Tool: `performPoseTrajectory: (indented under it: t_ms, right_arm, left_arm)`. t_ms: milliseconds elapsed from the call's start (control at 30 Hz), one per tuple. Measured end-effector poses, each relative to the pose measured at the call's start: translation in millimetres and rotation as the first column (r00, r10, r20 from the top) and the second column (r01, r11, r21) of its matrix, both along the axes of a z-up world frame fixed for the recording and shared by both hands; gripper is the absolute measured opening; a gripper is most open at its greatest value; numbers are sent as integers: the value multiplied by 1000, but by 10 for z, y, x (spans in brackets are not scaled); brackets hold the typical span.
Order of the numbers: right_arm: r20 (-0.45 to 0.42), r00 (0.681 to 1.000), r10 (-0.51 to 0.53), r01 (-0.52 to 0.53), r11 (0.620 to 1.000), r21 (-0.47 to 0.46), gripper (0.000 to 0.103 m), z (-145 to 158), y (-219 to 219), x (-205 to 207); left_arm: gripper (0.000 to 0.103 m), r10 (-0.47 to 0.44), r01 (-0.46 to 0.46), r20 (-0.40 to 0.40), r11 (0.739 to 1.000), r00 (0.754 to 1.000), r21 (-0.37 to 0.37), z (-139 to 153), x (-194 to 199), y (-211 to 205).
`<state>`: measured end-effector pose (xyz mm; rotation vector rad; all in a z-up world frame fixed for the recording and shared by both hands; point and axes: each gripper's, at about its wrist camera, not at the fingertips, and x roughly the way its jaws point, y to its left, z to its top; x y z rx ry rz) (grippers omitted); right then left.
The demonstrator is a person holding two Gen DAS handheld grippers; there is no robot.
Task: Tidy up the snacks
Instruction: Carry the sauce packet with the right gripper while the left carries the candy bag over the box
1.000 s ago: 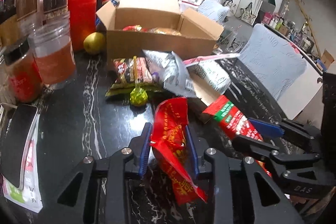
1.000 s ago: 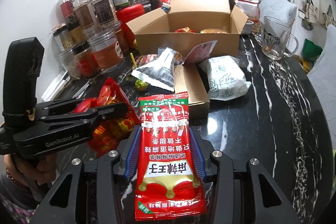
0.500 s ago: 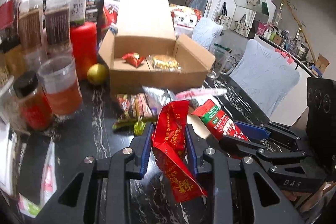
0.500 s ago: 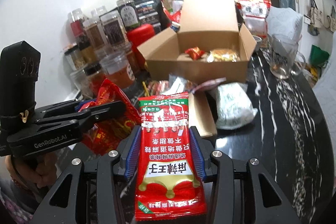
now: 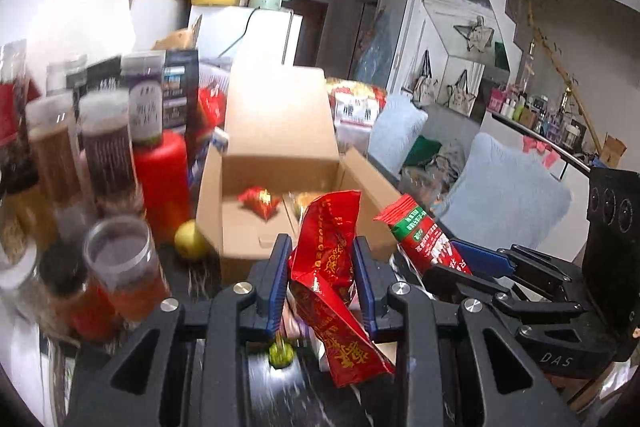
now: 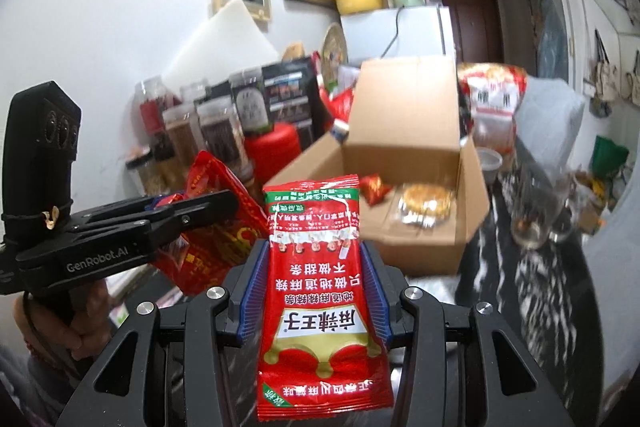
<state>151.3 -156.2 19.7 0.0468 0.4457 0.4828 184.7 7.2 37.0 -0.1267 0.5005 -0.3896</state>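
My left gripper (image 5: 320, 247) is shut on a crumpled red snack bag with gold print (image 5: 330, 267) and holds it in the air just before the open cardboard box (image 5: 280, 131). My right gripper (image 6: 314, 251) is shut on a flat red snack packet with a green strip (image 6: 316, 291), raised near the box (image 6: 404, 115). Each gripper shows in the other's view: the right one (image 5: 476, 263) with its packet (image 5: 420, 235), the left one (image 6: 224, 203) with its bag (image 6: 216, 251). A small red packet (image 5: 260, 201) and a yellow wrapped snack (image 6: 426, 205) lie in the box.
Jars (image 5: 108, 155), a red canister (image 5: 164, 183) and a lemon (image 5: 190, 241) crowd the left of the black marble counter. A glass mug (image 6: 540, 203) stands right of the box. A small green wrapped sweet (image 5: 280, 355) lies on the counter below my left gripper.
Both grippers have risen off the counter and moved toward the box, each carrying its snack. The loose snacks on the counter have dropped out of sight below.
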Motion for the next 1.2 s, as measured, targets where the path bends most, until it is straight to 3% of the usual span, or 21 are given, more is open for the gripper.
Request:
performPoseTrajectory:
  t_ms: [333, 767, 967, 1200]
  right_arm:
    - [107, 994, -34, 34, 999, 5, 45, 445, -101, 534]
    - [134, 989, -65, 63, 998, 21, 45, 586, -176, 1376]
    - [126, 989, -80, 78, 997, 25, 45, 594, -201, 1719]
    - [44, 995, -88, 88, 996, -8, 45, 407, -208, 2135]
  left_arm:
    - [30, 9, -7, 70, 1000, 997, -24, 262, 586, -31]
    - [30, 17, -21, 153, 1000, 988, 19, 418, 1437, -172]
    - [30, 15, -19, 143, 1000, 990, 22, 390, 1841, -225]
    - [30, 24, -29, 85, 997, 996, 68, 196, 2195, -317]
